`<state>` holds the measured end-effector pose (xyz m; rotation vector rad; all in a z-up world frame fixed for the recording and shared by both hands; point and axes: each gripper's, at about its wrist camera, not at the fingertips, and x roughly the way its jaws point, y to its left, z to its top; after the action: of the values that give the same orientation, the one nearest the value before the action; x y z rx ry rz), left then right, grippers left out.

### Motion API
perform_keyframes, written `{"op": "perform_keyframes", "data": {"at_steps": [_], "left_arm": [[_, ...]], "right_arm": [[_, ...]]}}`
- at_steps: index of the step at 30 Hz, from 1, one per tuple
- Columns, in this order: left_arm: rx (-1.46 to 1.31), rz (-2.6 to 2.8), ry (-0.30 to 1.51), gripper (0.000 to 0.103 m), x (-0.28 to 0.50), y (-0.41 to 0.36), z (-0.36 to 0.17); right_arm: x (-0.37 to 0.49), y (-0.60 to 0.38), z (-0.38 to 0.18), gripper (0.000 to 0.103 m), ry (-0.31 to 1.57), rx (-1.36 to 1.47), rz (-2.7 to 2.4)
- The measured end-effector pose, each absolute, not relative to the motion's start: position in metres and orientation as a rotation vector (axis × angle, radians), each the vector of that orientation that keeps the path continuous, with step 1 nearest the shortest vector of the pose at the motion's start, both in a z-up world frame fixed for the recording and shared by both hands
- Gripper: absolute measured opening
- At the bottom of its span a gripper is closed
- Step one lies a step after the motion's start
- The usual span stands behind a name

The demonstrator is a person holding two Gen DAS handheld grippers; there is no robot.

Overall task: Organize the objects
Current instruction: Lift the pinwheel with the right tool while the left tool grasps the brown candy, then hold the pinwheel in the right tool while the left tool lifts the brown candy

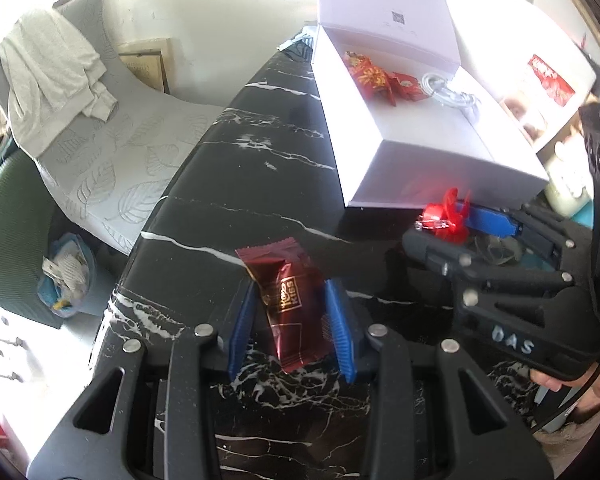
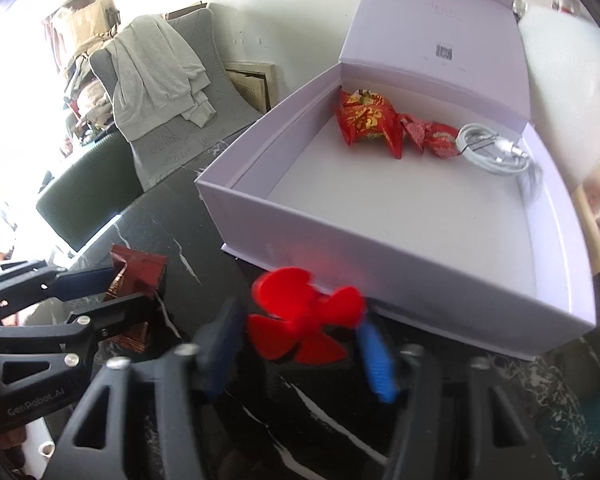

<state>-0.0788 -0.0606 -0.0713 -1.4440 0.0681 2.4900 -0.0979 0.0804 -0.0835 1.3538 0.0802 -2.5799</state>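
Black marble table (image 1: 236, 184) carries everything, white veins across it. White box (image 2: 380, 264) sits on it with lid (image 2: 440, 40) hinged up at the far side; inside along the far wall: red packets (image 2: 370, 122), then a coiled white cable (image 2: 496, 148) to their right. Rest of the box floor is bare.

Left gripper (image 1: 292, 320) is closed on a dark red wrapper (image 1: 290, 300), blue pads (image 1: 340, 328) pressing both long edges, wrapper above the table, well short of the box's near wall.

Right gripper (image 2: 300, 340) holds a red propeller (image 2: 300, 320) between its pads, blades fanned out, just in front of the box's near wall, outside the box. Motion blur here; contact on the left pad is hard to confirm.

Grey chair (image 1: 112, 140) with a pale cloth (image 1: 52, 72) draped on it stands beyond the table edge.
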Motion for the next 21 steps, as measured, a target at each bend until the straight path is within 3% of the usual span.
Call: {"op": "perform_keyframes", "data": {"at_steps": [5,21], "left_arm": [[-1.417,2.485,0.147,0.034,-0.071,-0.053,-0.071],[-1.399,2.351,0.166,0.034,-0.031,-0.035,-0.069]], "right_arm": [[-0.091,0.083,-0.083,0.052,0.072,1.358,-2.572],[-0.032,0.108,-0.082,0.052,0.112,1.358,-2.561]]}}
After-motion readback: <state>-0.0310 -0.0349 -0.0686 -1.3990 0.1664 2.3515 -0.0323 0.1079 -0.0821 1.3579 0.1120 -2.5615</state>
